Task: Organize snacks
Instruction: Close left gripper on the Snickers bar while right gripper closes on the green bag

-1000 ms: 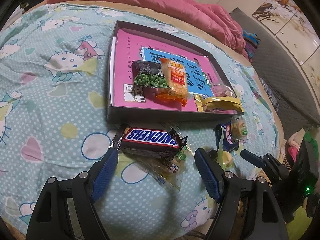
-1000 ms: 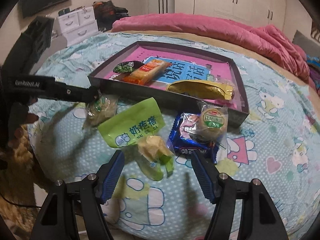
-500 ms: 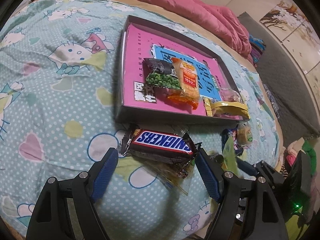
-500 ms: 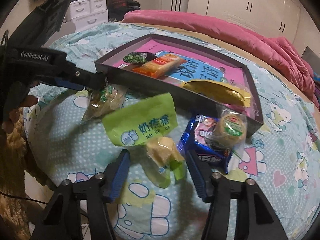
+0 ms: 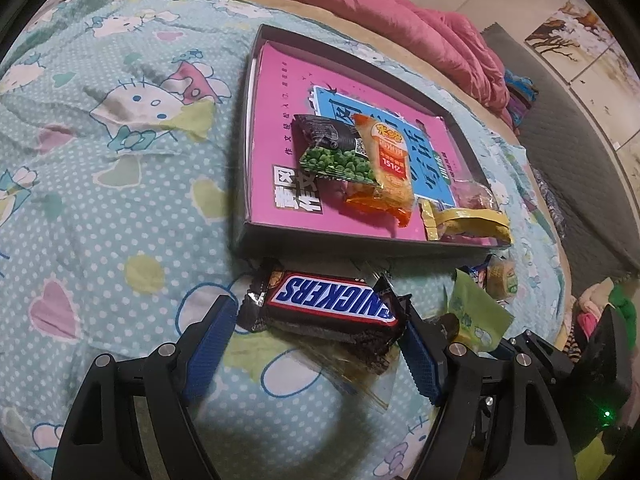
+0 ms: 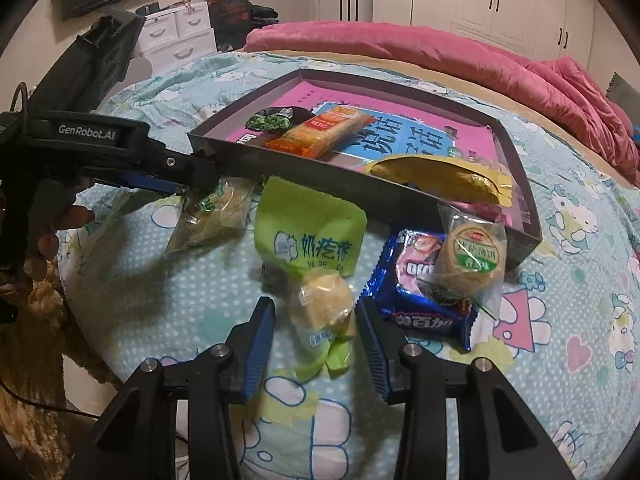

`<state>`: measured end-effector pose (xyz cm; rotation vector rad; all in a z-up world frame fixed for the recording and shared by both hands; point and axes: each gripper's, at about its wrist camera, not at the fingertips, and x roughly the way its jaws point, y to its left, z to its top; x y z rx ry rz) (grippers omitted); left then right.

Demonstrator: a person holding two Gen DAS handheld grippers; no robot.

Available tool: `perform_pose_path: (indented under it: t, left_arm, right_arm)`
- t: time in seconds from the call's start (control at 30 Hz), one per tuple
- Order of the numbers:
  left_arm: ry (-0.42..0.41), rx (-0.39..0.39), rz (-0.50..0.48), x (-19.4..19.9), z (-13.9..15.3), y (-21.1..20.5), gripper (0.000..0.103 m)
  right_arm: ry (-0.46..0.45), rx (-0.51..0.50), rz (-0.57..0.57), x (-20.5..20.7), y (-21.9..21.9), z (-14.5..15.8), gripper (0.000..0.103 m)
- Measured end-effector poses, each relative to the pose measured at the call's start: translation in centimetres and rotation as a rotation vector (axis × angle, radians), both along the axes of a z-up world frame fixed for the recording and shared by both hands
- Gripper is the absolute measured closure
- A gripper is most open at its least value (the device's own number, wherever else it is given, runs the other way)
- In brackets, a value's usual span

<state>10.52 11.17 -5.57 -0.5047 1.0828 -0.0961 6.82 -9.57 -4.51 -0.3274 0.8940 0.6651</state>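
The brown, shiny-wrapped Snickers bar (image 5: 334, 306) is lying between the wide-apart fingers of the left gripper (image 5: 316, 344), and the right gripper (image 6: 316, 334) is gaping around a small yellow cake packet (image 6: 322, 306), so either slippery wrapper might be slipping out, or the clear bag (image 5: 352, 364) under the bar might be getting pinched too.

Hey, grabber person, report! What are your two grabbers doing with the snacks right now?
Left gripper open around Snickers bar. Right gripper open around small yellow snack. Box just ahead, nothing blocking.

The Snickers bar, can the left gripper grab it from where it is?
Probably yes. The Snickers bar lies on the bedspread between the open fingers of the left gripper, with nothing on top of it. It rests on a clear wrapper, which might get pinched too.
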Motion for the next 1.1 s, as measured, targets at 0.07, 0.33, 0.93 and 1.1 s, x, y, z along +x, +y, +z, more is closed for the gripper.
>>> perform_pose_path:
  t: [0.07,0.33,0.93,1.1]
  left_arm:
    - [0.000,0.004,-0.002,0.1,-0.1,-0.1,0.022]
    - [0.003,-0.033,0.008,0.7,-0.6,0.1,0.021]
    - [-0.038,-0.055,0.008,-0.9,0.2,1.2,0.047]
    - [-0.055,-0.075,0.015,-1.7,0.8,1.4,0.048]
  right_arm:
    - [-0.004,-0.005,0.004,0.1,0.3,-0.1,0.059]
    - [0.011,-0.001,-0.011,1.0,0.4,-0.5,0.069]
    - [0.033,0.129,-0.054,0.7,-1.5,1.3,0.070]
    - [0.027,0.141,-0.065,0.6,-1.8,1.7,0.070]
